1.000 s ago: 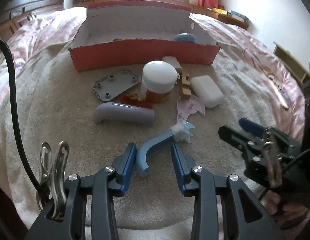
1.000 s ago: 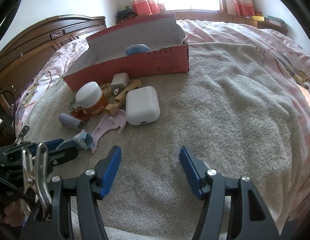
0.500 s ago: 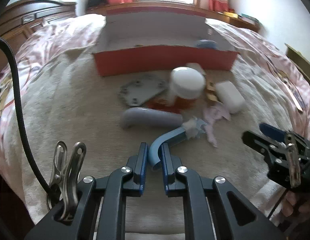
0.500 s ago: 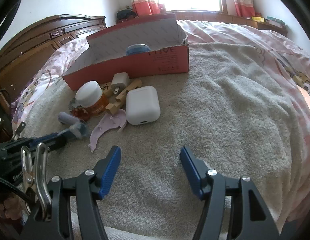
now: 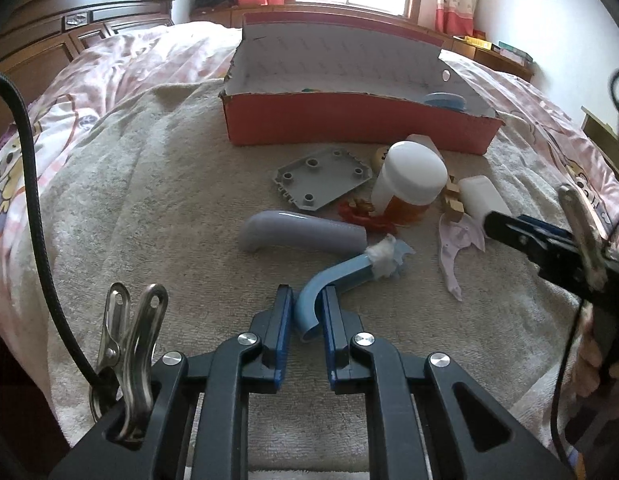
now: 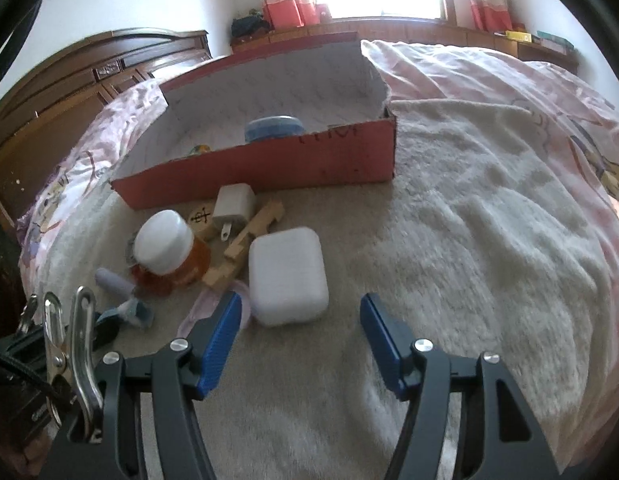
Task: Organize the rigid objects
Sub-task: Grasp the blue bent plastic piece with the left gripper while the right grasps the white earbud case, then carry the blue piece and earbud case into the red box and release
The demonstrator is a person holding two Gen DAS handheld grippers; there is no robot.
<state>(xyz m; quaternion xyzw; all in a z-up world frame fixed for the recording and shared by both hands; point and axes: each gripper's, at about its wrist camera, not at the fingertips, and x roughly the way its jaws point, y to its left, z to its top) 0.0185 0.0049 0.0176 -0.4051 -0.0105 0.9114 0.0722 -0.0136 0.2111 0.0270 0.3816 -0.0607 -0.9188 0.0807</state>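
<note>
My left gripper (image 5: pixel 307 316) is shut on the curved end of a blue bent handle (image 5: pixel 337 280) with white tape at its far tip, held above the towel. A red cardboard box (image 5: pixel 349 124) stands beyond, holding a blue round lid (image 6: pixel 273 129). Loose in front of it lie a grey curved tube (image 5: pixel 301 234), a grey plate (image 5: pixel 321 178), a white-capped orange jar (image 5: pixel 409 180), a white case (image 6: pixel 287 276), a white charger (image 6: pixel 233 206), a wooden piece (image 6: pixel 249 242) and a pale pink piece (image 5: pixel 457 244). My right gripper (image 6: pixel 301 334) is open, just short of the white case.
Everything lies on a beige towel (image 6: pixel 469 260) spread over a pink bed cover (image 5: pixel 117 64). A dark wooden headboard (image 6: pixel 81 80) is at the left, a window and curtains behind. The right gripper shows at the right of the left wrist view (image 5: pixel 549 240).
My left gripper closed on the blue handle and lifted it. My right gripper moved forward toward the white case, still open.
</note>
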